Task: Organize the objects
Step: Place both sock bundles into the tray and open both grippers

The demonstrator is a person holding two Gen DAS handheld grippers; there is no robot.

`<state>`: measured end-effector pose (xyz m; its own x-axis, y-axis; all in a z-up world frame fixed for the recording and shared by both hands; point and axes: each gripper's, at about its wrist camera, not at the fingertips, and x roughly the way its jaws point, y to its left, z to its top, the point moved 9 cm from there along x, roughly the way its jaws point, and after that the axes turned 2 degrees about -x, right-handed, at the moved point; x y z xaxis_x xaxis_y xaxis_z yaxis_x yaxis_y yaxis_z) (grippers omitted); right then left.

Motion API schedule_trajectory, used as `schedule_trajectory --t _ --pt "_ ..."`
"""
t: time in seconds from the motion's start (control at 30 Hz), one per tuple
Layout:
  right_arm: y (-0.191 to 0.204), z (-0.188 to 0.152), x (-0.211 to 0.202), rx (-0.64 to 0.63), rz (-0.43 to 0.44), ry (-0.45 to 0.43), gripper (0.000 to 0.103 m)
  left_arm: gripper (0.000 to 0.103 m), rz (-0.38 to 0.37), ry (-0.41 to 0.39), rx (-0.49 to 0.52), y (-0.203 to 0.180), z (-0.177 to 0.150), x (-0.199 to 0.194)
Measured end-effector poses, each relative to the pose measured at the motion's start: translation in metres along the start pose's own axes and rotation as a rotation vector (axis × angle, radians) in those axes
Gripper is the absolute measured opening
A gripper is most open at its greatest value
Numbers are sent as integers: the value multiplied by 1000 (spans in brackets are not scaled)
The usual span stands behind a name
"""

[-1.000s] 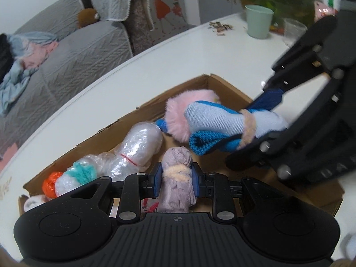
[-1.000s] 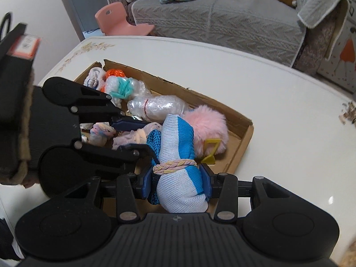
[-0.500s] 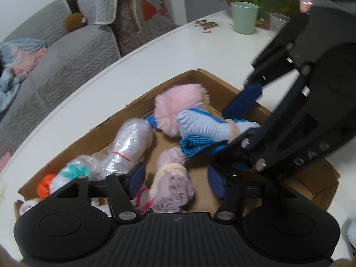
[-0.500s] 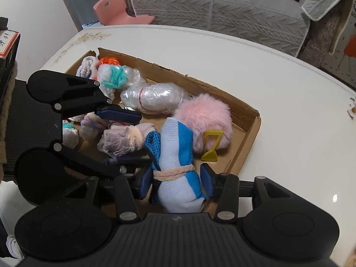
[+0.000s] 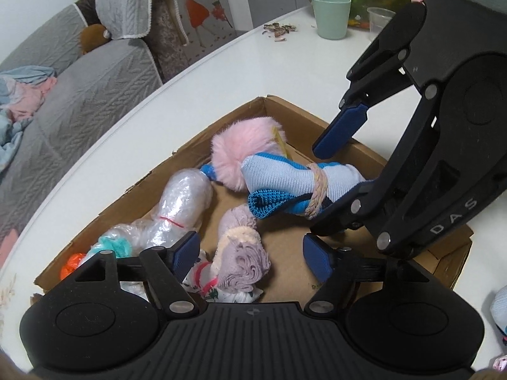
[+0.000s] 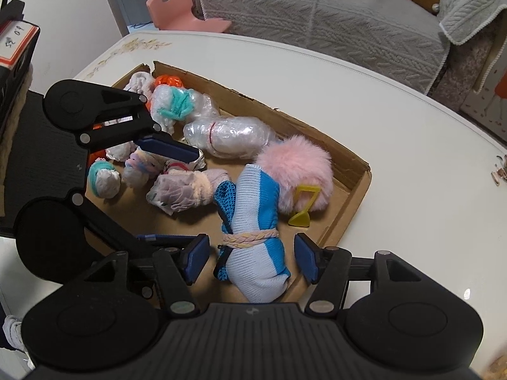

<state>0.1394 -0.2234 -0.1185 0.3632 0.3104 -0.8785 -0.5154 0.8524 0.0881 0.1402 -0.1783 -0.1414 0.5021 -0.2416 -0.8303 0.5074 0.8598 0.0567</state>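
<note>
A shallow cardboard box (image 5: 317, 120) (image 6: 355, 196) lies on the white table. In it, a lilac rolled bundle (image 5: 242, 253) (image 6: 183, 190) lies between the spread pads of my left gripper (image 5: 252, 258), whose jaws are opening, clear of it. A blue and white rolled bundle tied with a braided band (image 5: 294, 183) (image 6: 256, 237) rests beside a pink fluffy ball (image 5: 240, 152) (image 6: 298, 167). My right gripper (image 6: 250, 258) straddles this bundle's near end, its jaws opening, pads off the cloth.
Clear plastic-wrapped rolls (image 5: 180, 202) (image 6: 228, 136), an orange ball (image 6: 168, 80) and small white bundles (image 6: 104, 180) fill the box's far side. A yellow plastic piece (image 6: 304, 202) leans on the pink ball. A green cup (image 5: 331, 15) stands far back. A grey sofa (image 6: 317, 15) is beyond.
Both grippers let go: the left released the lilac bundle, the right released the blue and white bundle, and both now lie in the box. Both pairs of jaws spread wider.
</note>
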Motion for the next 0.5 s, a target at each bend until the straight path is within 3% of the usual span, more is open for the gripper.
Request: schedule_trajectory --t 0.5 --pt "6 1 -2 -9 -7 -5 62 78 16 -4 -3 8 -3 -11"
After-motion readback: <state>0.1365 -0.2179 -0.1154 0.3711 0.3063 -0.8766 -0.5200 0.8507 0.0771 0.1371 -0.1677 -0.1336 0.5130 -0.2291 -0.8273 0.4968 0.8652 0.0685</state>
